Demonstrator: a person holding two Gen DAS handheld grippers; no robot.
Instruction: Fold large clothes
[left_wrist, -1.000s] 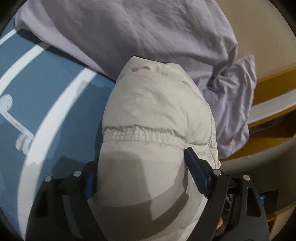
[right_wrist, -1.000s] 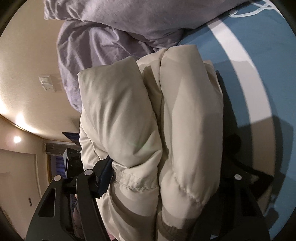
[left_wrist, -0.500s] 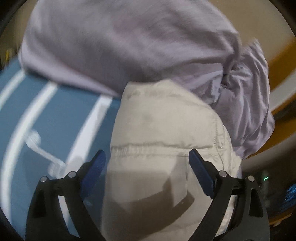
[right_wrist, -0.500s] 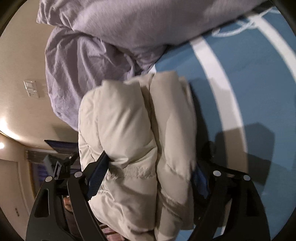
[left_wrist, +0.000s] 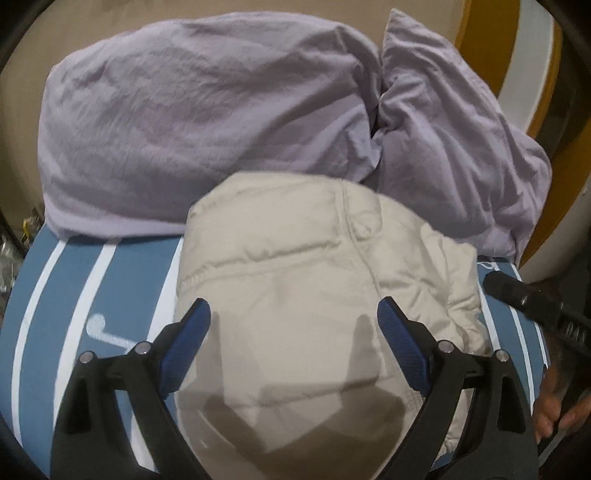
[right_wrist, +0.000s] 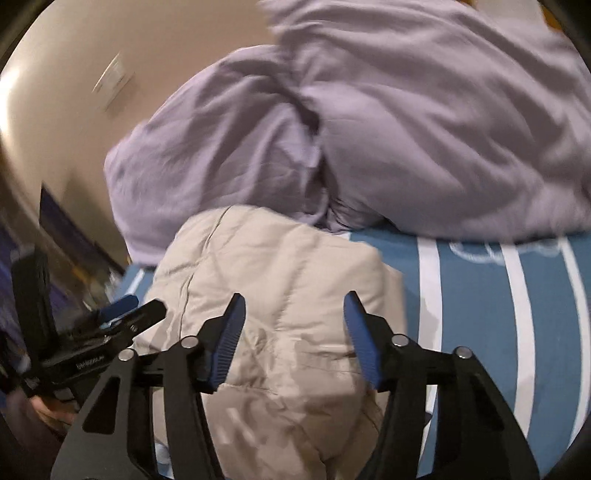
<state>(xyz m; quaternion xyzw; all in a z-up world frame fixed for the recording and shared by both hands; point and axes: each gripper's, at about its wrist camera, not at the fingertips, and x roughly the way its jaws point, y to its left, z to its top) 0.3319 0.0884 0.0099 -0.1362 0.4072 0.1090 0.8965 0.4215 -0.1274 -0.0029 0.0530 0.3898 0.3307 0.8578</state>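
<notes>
Puffy cream jacket folded into a plump bundle.
Left gripper gapes above it; right gripper, jaws just narrowing, grips nothing.

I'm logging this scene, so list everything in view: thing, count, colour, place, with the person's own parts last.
puffy jacket: one, cream, folded into a bundle on the bed cover, below both claws.
bedding: one crumpled heap, lilac, behind the jacket along the wall.
bed cover: one, blue with white stripes, under the jacket and bedding.
wall: beige, behind the bedding.
wall plate: one, pale, on the wall in the right wrist view.
left claw: one, black with blue pads, open above the jacket, touching nothing.
right claw: one, black with blue pads, open above the jacket; its jaws have just been closing.
hand: one, partly visible at the right edge of the left wrist view.
</notes>
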